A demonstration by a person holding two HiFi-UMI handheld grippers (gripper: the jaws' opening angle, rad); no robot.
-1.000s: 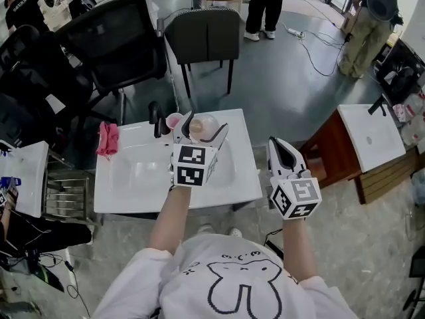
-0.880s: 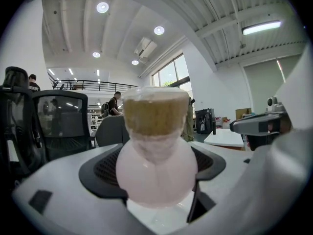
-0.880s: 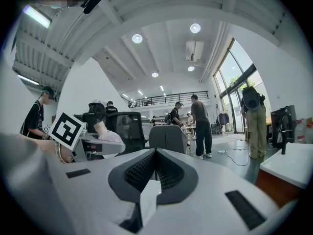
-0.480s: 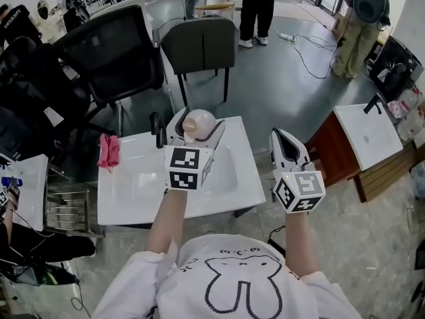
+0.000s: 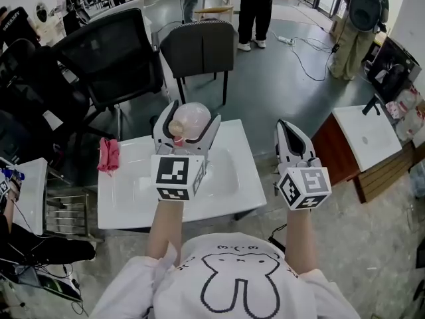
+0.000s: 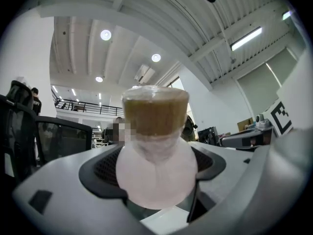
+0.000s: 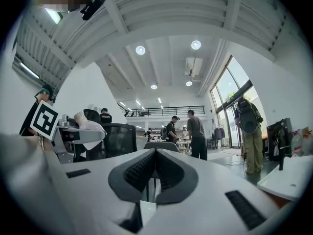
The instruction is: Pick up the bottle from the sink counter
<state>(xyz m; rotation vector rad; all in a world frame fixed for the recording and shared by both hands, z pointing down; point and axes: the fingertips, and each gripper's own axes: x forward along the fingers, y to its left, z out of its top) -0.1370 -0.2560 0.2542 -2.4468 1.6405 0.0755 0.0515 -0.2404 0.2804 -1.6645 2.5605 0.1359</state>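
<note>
Clamping the bottle [image 6: 156,153] from both sides, the left gripper [image 5: 193,113] has its 2 jaws spread only as far as the round body, with the dark ribbed pads pressed against the pale pink, translucent sides. The brownish cap end points away from the gripper's camera, toward the ceiling lights. In the head view the bottle sits between the white jaws, raised above the rear edge of the white sink counter [image 5: 247,181], just beside the dark faucet [image 5: 154,121].

The right gripper [image 5: 287,127] hangs off the counter's right edge, over the grey floor, with its 2 jaws pressed together and nothing between them; its own view shows the dark pads meeting in a line.

A pink cloth [image 5: 107,154] lies on the counter's left rear corner, well apart from the bottle. Behind the counter stand a black office chair [image 5: 109,52] and a dark side chair [image 5: 199,44]. A 2nd white sink counter [image 5: 368,138] stands to the right on a wooden base. People stand farther back on the floor.
</note>
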